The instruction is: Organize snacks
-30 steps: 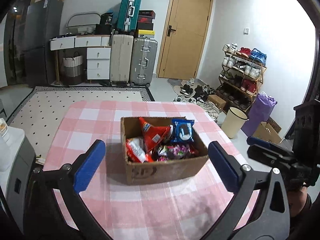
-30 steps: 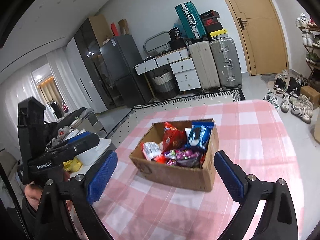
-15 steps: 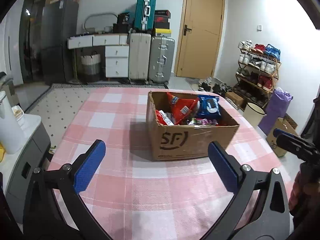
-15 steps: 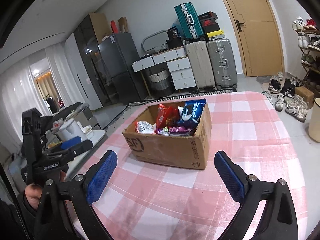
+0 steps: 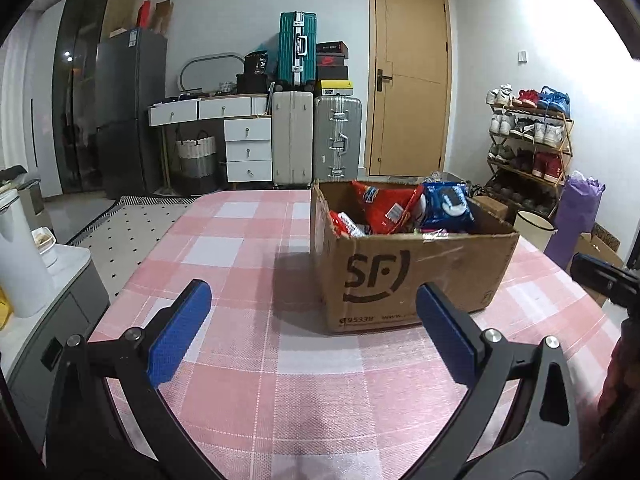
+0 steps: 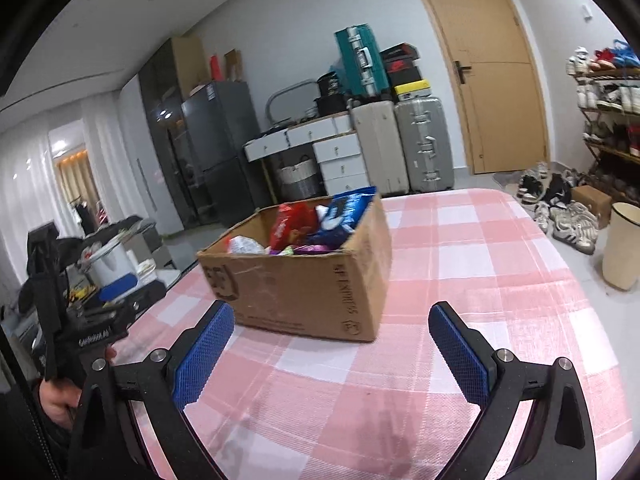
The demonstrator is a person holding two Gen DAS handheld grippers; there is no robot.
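A brown cardboard box (image 5: 404, 276) marked SF stands on the pink checked tablecloth (image 5: 248, 240), filled with snack packets: a red bag (image 5: 384, 204), a blue cookie pack (image 5: 446, 206) and smaller wrappers. My left gripper (image 5: 312, 324) hovers low over the cloth just in front of the box, open and empty. In the right wrist view the same box (image 6: 304, 284) sits ahead, with the red bag (image 6: 290, 222) and blue pack (image 6: 344, 212) poking out. My right gripper (image 6: 330, 344) is open and empty, near the box's front corner.
The table edge drops off on the right toward a cream bin (image 6: 624, 252), loose shoes (image 6: 568, 224) and a shoe rack (image 5: 528, 148). Suitcases (image 5: 316, 136), white drawers (image 5: 244, 148) and a door (image 5: 410, 84) line the far wall. A person's hand (image 6: 56, 400) holds the left gripper's handle.
Both grippers have dropped from a high view over the box to near table height, close to its front. Both stay open; the box has not moved.
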